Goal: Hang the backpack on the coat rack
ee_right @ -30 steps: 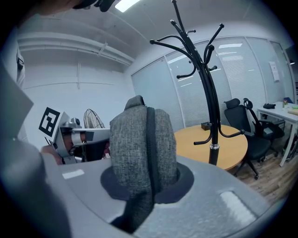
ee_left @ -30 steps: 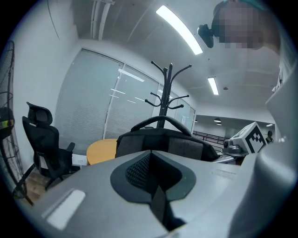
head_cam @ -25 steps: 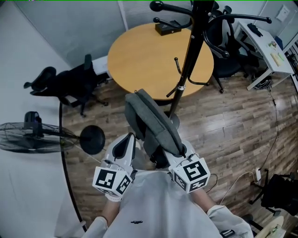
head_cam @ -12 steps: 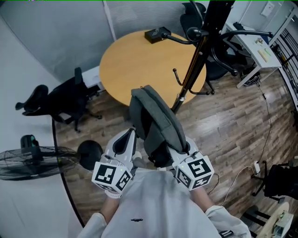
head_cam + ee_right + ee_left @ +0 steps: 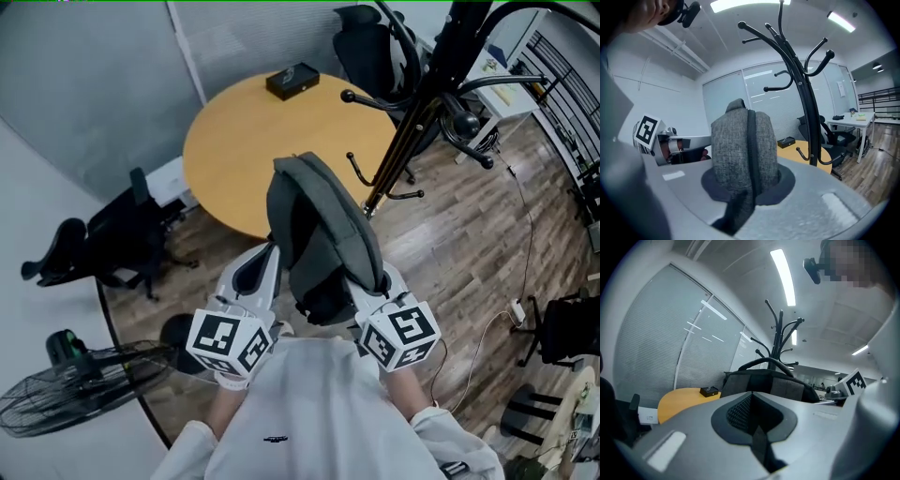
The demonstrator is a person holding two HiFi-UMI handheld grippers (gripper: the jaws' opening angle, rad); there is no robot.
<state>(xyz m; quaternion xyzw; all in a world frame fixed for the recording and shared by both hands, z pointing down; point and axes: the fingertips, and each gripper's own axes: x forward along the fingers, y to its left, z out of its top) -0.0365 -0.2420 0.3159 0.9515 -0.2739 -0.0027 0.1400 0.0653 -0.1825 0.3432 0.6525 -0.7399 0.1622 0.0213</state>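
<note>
Matt woven-cloth backpack [image 5: 323, 234], glossy metal coat rack [image 5: 403, 150], smooth wood table [image 5: 244, 150], wood-plank floor [image 5: 469, 253].

Black box [image 5: 292, 81] on round wooden table [image 5: 234, 159]

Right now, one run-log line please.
backpack: held, not hung | left gripper: shut on it | right gripper: shut on it | coat rack: ahead

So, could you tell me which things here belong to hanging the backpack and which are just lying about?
For the job: backpack, coat rack, right claw shut on the backpack, left claw apparently gripping it too.
Lying about: round table, black box on it, office chairs, floor fan.
</note>
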